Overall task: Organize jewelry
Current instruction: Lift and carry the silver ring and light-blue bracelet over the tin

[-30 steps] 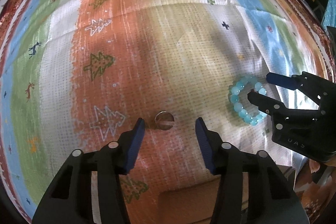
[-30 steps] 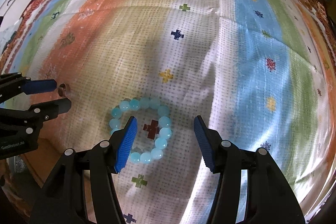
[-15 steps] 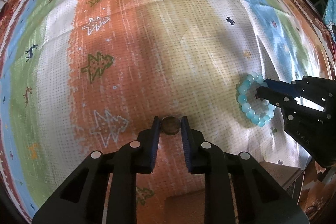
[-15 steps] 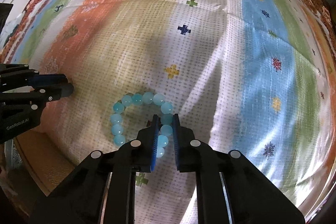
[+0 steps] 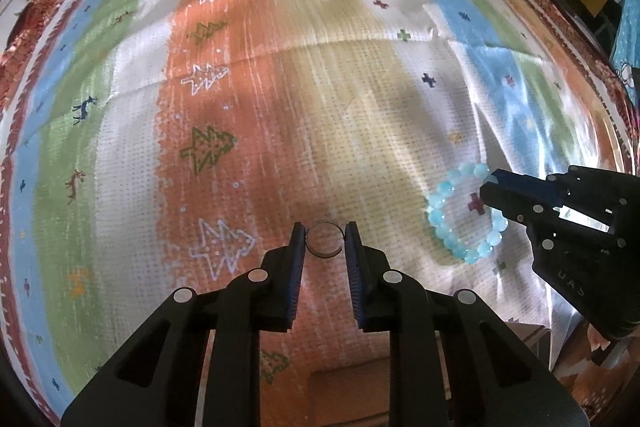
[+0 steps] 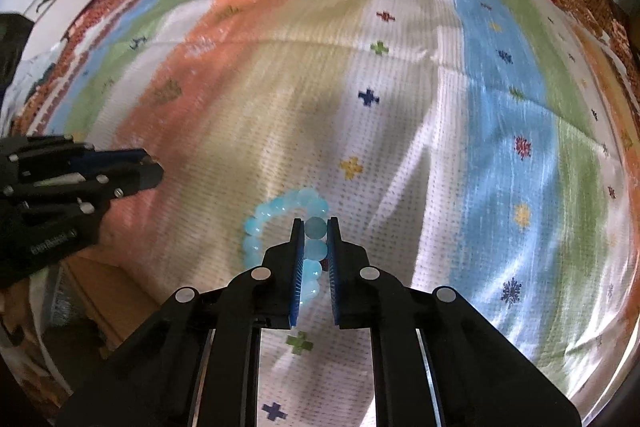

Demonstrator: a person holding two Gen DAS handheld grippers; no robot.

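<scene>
The right hand-held gripper (image 6: 316, 227) has its blue pads clamped on the near side of a pale turquoise bead bracelet (image 6: 276, 217), whose loop curves away to the left of the jaws. Beneath lies a striped cloth (image 6: 400, 107) (orange, tan, white, blue and green bands, dotted with small crosses). At the left edge the left hand-held gripper (image 6: 154, 169) points inward, its jaws nearly together.

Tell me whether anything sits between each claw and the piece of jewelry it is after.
Nothing visible does. The left claw is already shut on the metal ring, and the right claw is shut on the blue bead bracelet. Only bare patterned cloth surrounds them.
</scene>
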